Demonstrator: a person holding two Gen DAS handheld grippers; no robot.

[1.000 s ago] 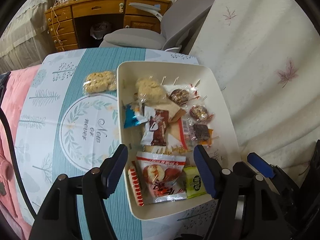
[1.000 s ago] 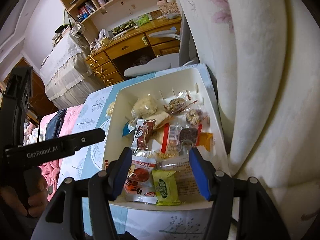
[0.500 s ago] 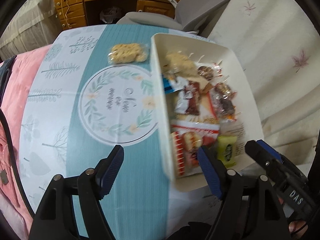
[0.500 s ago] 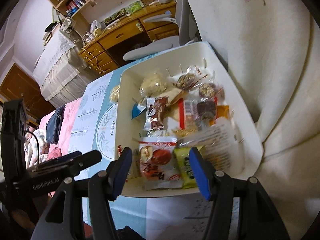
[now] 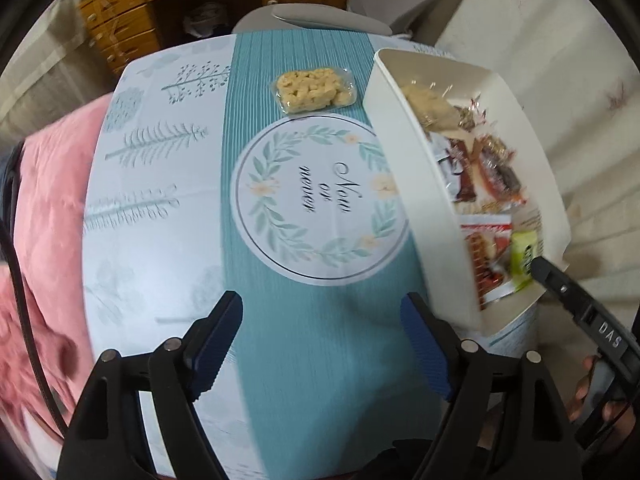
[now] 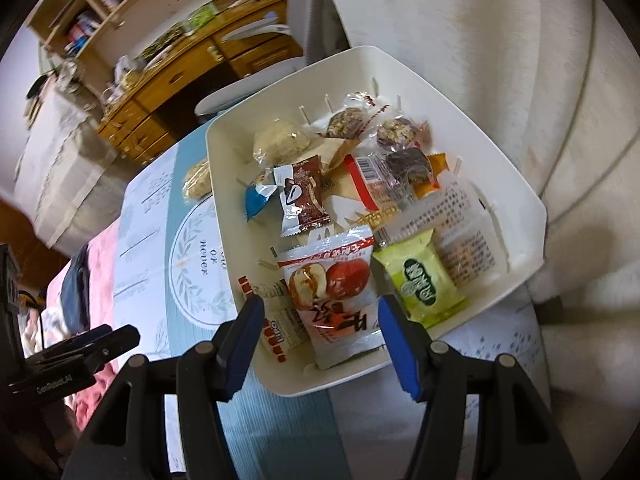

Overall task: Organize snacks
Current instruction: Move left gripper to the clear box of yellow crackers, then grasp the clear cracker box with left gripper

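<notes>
A white tray [image 5: 404,128] [image 6: 224,184] on the teal patterned tablecloth [image 5: 280,320] holds several wrapped snacks. Among them are a red apple-picture packet [image 6: 332,292] and a green packet [image 6: 420,284]. One clear pack of pale puffed snack [image 5: 314,90] [image 6: 198,180] lies on the cloth just left of the tray's far corner. My left gripper [image 5: 320,316] hangs over bare cloth left of the tray, its jaws opening with nothing between them. My right gripper [image 6: 320,316] hovers open above the tray's near end, over the red packet without gripping it.
A wooden desk [image 6: 180,76] and a grey chair [image 5: 320,20] stand beyond the table. Cream fabric [image 5: 560,80] rises close along the tray's right side. A pink blanket [image 5: 44,220] lies left of the table. A hand [image 5: 592,396] holds the right gripper's handle.
My left gripper has swung left, off the tray and over the cloth, and its jaws stand wider. My right gripper has come nearer the tray's near end and rolled; its opening looks the same.
</notes>
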